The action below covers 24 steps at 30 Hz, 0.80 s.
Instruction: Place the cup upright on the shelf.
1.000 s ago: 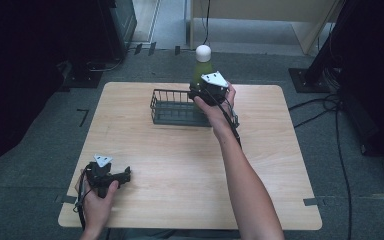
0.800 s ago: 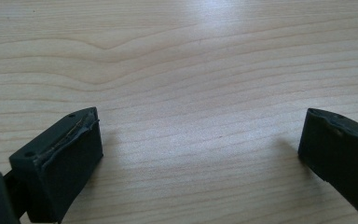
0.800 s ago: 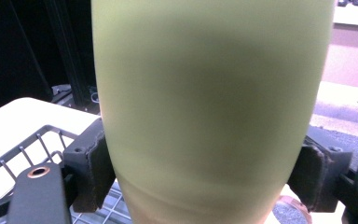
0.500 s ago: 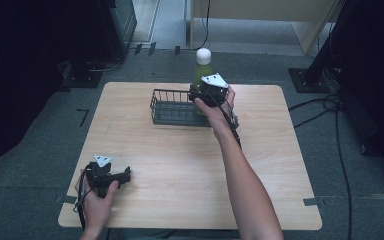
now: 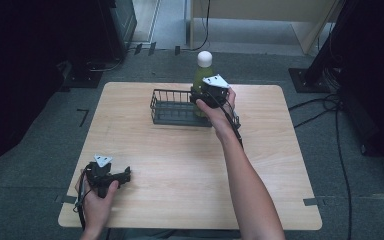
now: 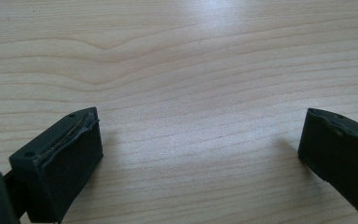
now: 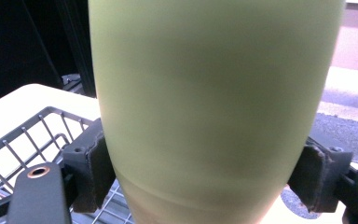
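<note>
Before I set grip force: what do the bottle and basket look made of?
Bottle: probably plastic, smooth translucent wall showing green liquid, white cap; glass can't be ruled out. Basket: dark metal wire, likely coated, seen as a thin open grid.

Barely any change: green bottle, clamped in right tool, shifted slightly lower toward the right end of the wire basket, upright as before.

Black two-jaw tool, grey three-cornered plate, trailing cable, bare forearms
</note>
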Motion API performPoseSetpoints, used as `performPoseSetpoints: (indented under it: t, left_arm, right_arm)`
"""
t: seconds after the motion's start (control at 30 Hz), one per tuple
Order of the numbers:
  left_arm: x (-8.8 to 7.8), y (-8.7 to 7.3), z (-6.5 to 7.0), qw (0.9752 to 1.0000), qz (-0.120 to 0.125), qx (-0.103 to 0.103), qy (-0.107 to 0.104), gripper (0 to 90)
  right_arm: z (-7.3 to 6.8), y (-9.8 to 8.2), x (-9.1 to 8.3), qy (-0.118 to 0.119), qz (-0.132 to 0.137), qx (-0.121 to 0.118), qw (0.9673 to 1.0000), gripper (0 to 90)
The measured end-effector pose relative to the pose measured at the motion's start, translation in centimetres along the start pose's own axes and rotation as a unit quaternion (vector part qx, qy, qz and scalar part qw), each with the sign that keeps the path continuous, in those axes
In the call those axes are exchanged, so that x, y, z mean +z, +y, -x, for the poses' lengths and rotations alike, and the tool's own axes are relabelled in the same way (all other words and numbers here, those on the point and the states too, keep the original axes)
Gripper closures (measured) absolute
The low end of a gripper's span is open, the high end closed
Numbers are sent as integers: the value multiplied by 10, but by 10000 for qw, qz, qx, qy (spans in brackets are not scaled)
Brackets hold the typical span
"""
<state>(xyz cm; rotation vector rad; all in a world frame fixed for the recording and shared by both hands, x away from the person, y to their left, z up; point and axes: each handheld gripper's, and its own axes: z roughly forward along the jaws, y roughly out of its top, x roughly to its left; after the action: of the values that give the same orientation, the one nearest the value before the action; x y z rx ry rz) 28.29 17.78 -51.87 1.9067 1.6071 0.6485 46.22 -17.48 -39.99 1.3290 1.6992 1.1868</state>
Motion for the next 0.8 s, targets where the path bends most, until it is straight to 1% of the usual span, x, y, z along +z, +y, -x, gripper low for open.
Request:
performPoseSetpoints:
  t: [0.1,0.27,0.57,0.67,0.8]
  left_arm:
    - [0,0,0,10000,0,1,2,0]
    - [0,0,0,10000,2,-1,1,0]
    - [0,0,0,10000,0,2,1,0]
    - [0,0,0,10000,1,-1,1,0]
    - [0,0,0,10000,3,-1,2,0]
  right_arm:
    - [1,0,-1,27,-19,47,10000,199]
    - [2,1,-1,91,-54,-13,9999,198]
    - [3,2,-1,158,-113,-47,9998,195]
    - [3,3,-2,195,-96,7,9998,187]
    - [3,5,-5,303,-15,97,9995,151]
